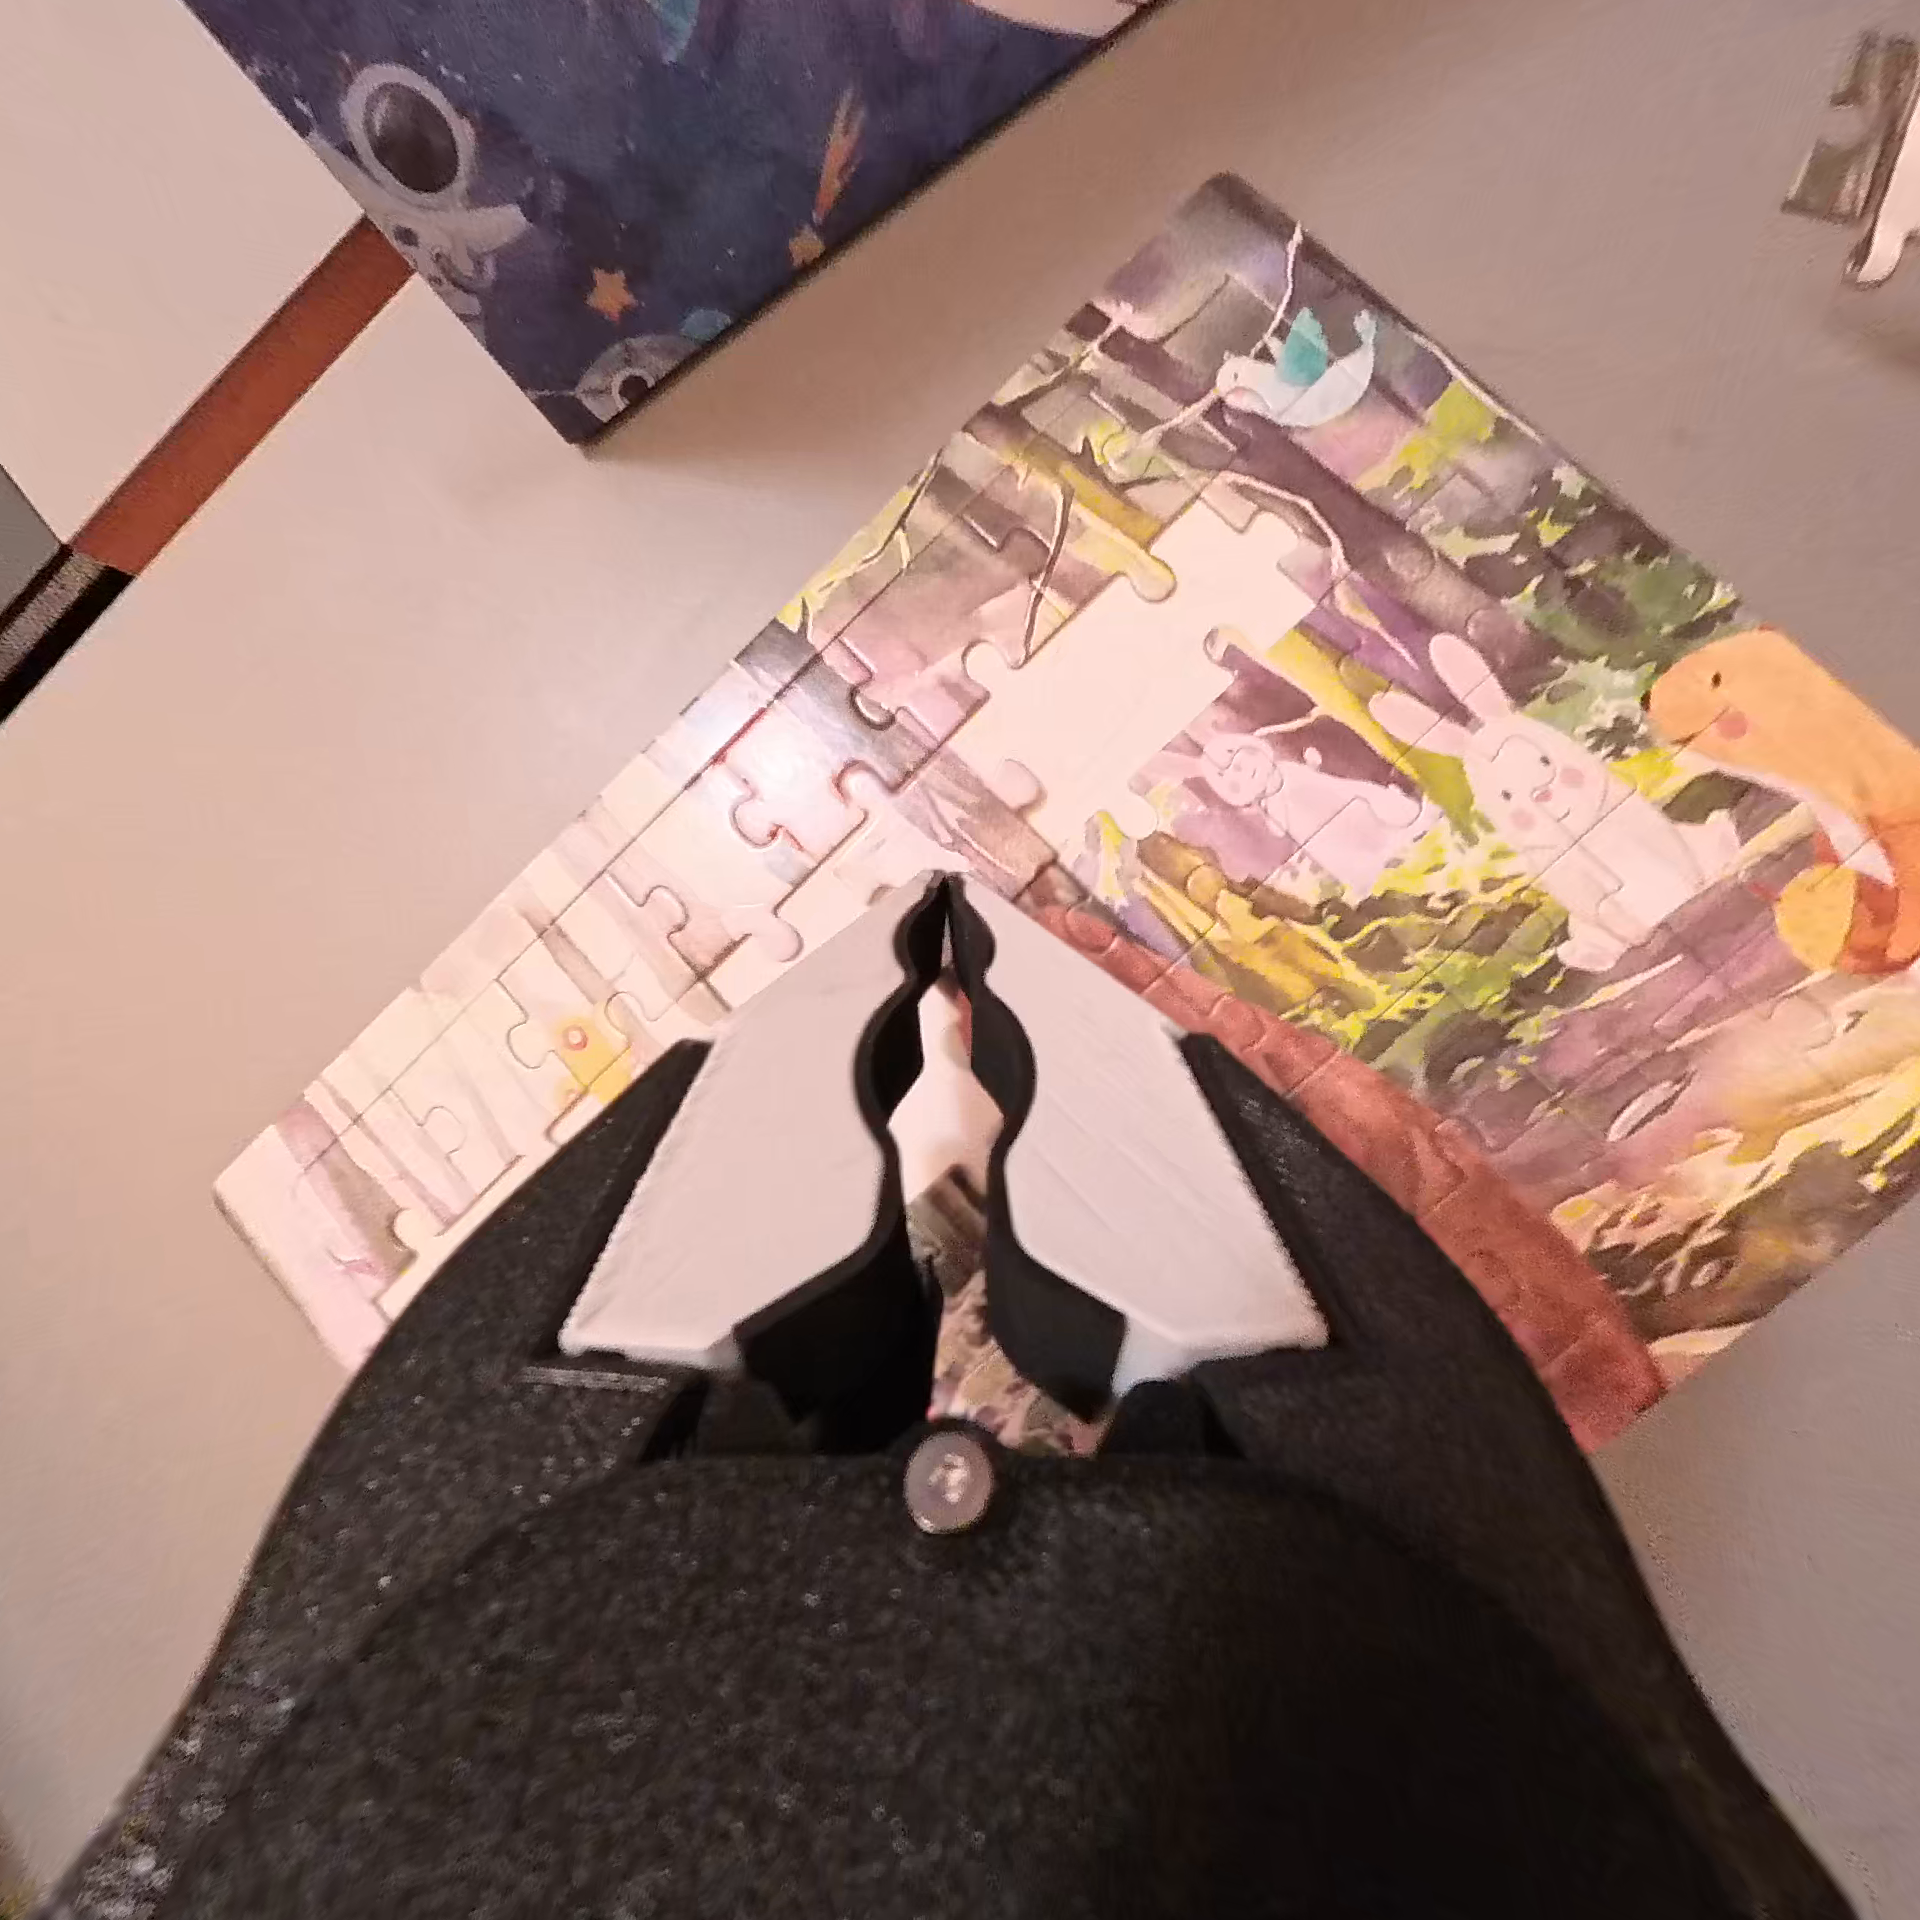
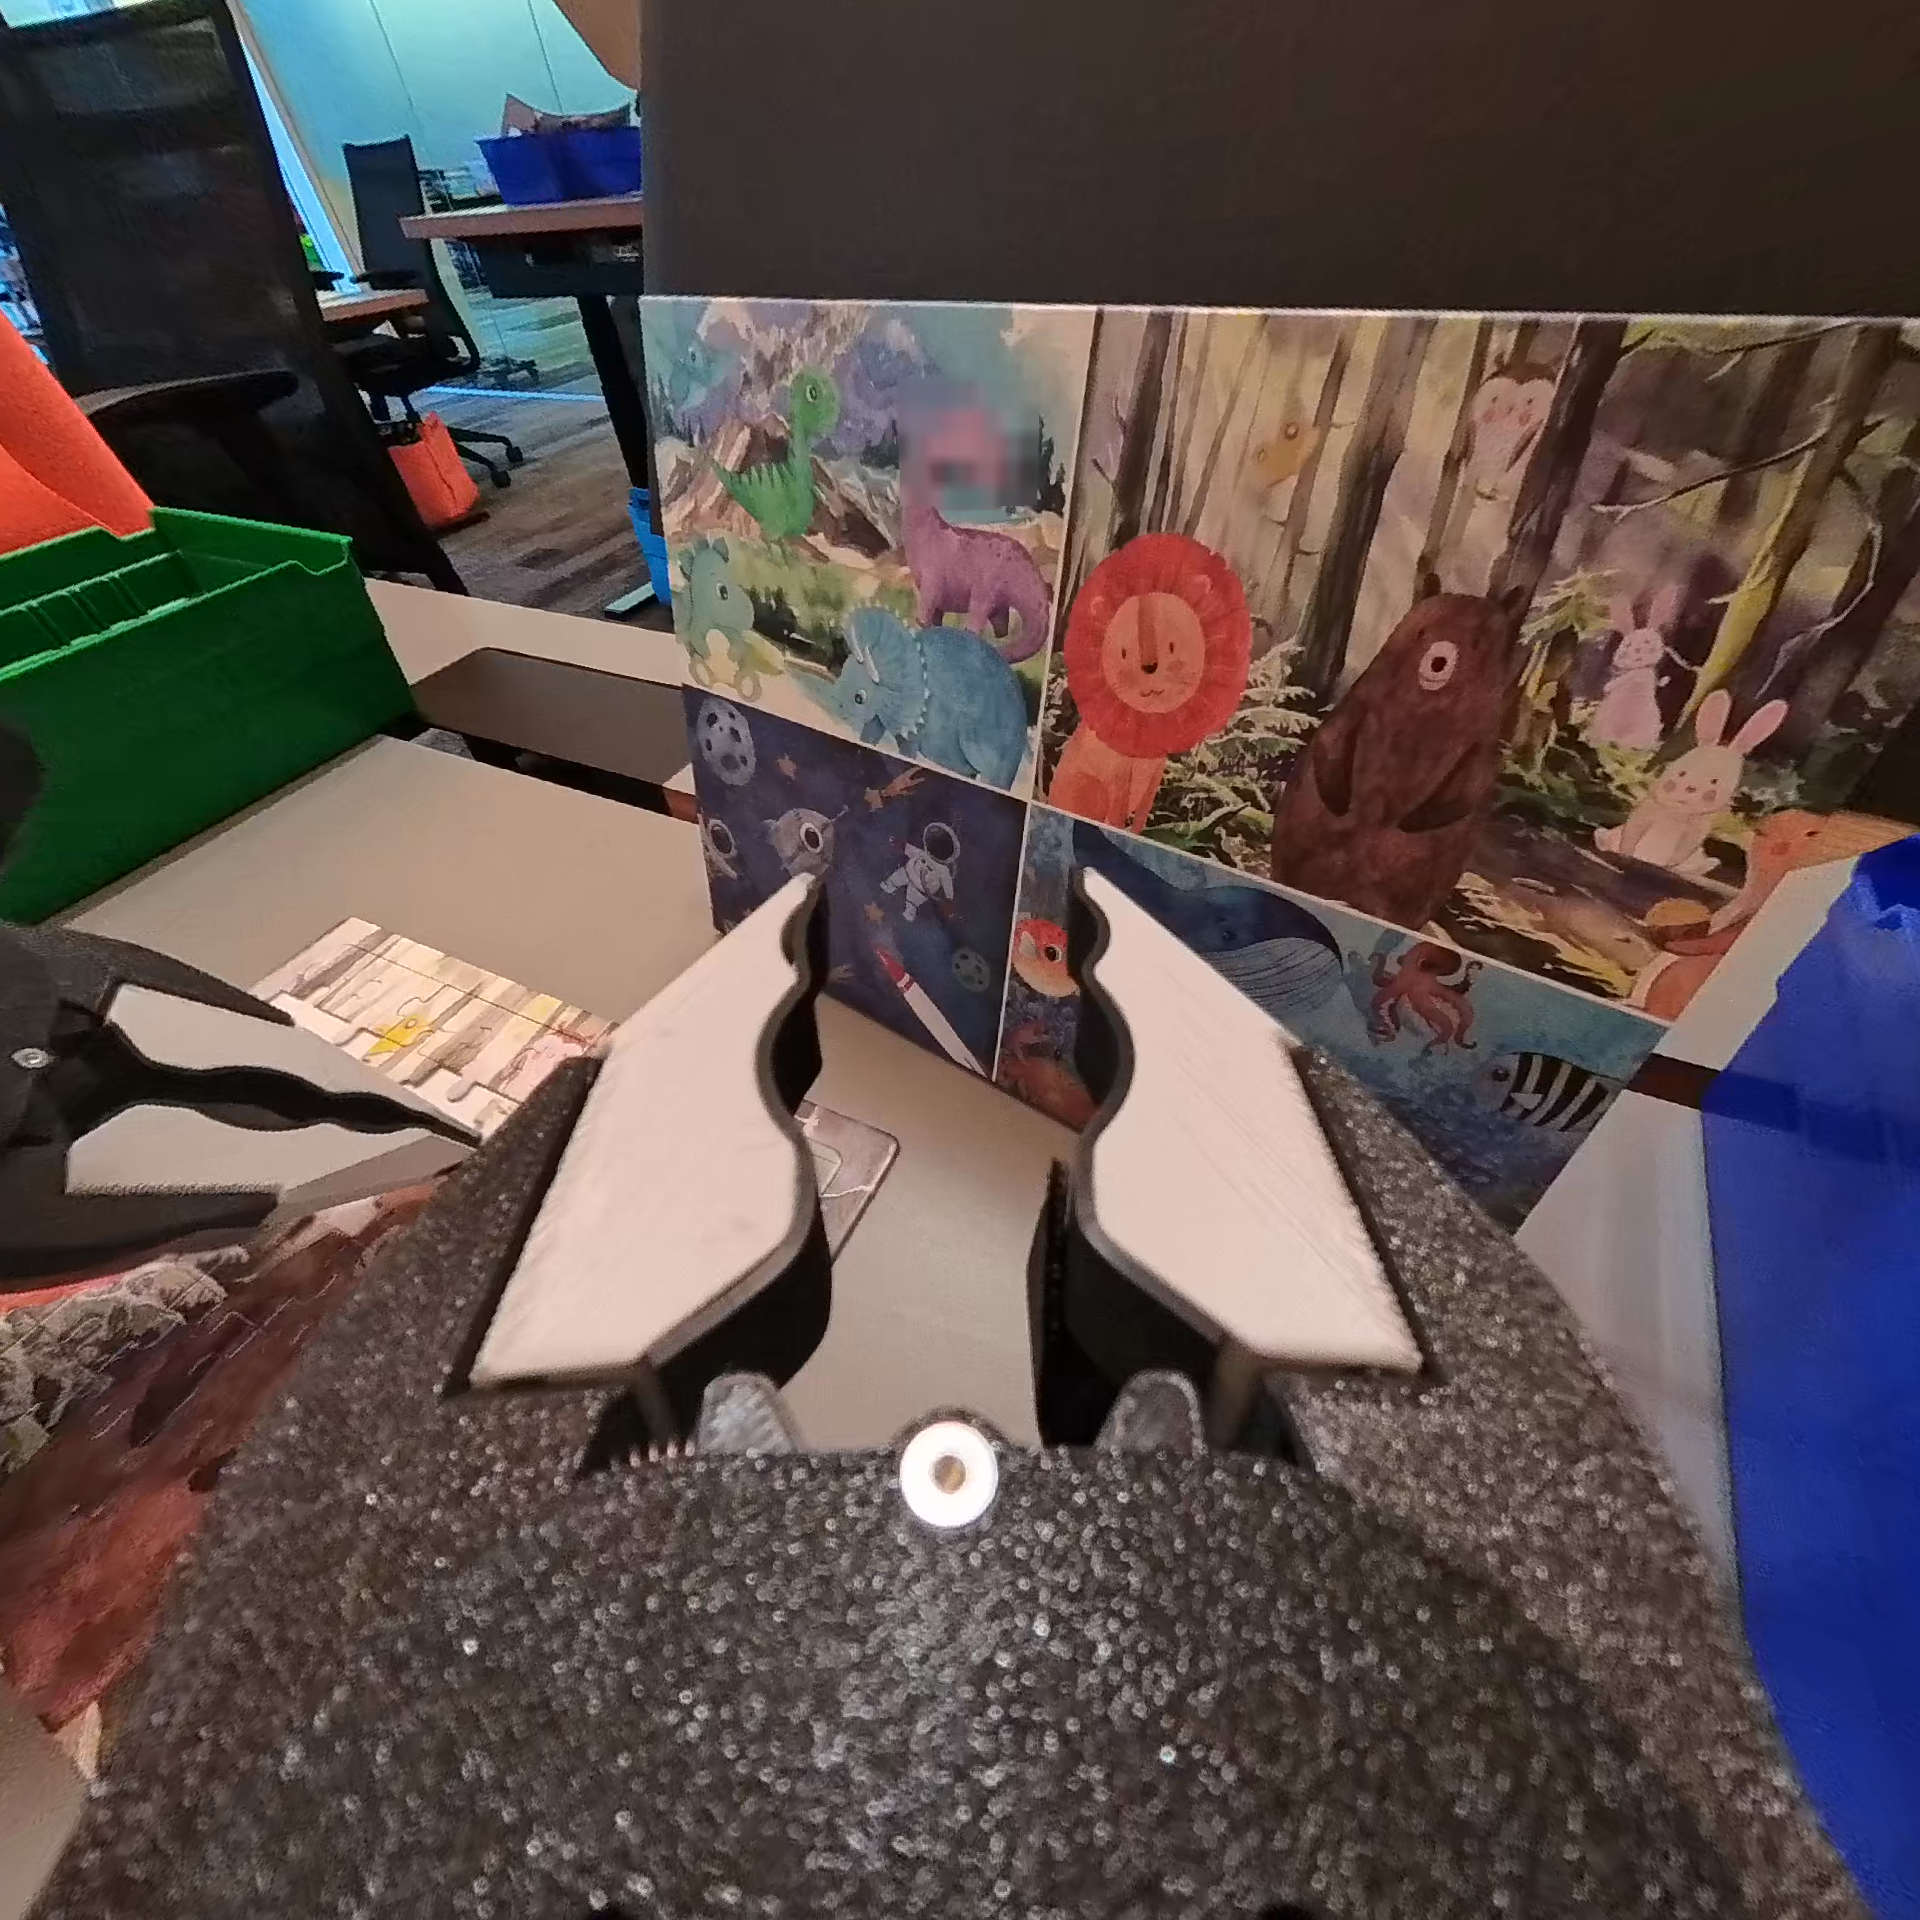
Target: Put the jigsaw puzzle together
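The jigsaw puzzle [image 1: 1455, 831] lies flat on the pale table, mostly joined, with a piece-shaped hole [image 1: 1122, 665] in its middle. My left gripper [image 1: 945, 888] is shut, with its tips together over the puzzle's near edge, short of the hole. It also shows at the left of the right wrist view [image 2: 457, 1127], shut, above the puzzle [image 2: 436, 997]. My right gripper [image 2: 945, 883] is open and holds nothing. A loose grey puzzle piece [image 2: 857, 1153] lies on the table beneath its fingers, untouched.
A picture-covered puzzle box [image 2: 1299, 623] stands upright just ahead of the right gripper; its blue space side shows in the left wrist view [image 1: 623, 156]. More loose pieces [image 1: 1860, 156] lie far right. A green crate [image 2: 187, 665] is left, a blue object [image 2: 1818, 1247] right. The grippers' ends are close to 20 centimeters from one another. The left tips stand about 9 centimeters off the jigsaw puzzle [image 1: 1455, 831].
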Demonstrator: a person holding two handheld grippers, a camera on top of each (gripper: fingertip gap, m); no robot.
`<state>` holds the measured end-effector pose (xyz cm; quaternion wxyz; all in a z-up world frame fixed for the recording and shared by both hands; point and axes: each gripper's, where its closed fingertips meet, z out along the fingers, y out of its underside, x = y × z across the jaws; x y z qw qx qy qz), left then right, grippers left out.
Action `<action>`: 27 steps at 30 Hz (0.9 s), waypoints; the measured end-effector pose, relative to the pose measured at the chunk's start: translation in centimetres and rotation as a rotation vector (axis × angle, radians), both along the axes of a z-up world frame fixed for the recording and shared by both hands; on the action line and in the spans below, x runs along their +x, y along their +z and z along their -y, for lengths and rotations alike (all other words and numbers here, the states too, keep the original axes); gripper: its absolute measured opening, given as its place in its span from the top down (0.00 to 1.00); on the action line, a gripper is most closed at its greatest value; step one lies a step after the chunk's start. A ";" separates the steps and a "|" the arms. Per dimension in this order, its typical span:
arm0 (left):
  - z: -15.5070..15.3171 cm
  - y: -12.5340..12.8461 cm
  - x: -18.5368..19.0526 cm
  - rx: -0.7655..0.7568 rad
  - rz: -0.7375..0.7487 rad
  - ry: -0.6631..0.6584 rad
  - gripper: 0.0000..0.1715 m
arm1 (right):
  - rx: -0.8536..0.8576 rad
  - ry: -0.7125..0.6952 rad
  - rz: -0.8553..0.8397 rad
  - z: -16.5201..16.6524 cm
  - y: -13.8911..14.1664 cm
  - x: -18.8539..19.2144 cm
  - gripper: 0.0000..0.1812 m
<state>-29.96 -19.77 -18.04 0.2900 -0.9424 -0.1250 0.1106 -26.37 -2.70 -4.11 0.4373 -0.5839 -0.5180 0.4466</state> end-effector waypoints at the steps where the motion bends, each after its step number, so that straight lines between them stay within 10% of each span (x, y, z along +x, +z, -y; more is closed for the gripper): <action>1: 0.2 0.0 -0.1 -0.013 -0.017 -0.015 1.00 | -0.001 0.001 0.001 0.0 0.0 0.0 0.75; 27: -0.6 -0.3 -0.8 0.017 -0.019 -0.012 1.00 | 0.017 0.011 0.027 0.4 -0.6 -0.2 0.75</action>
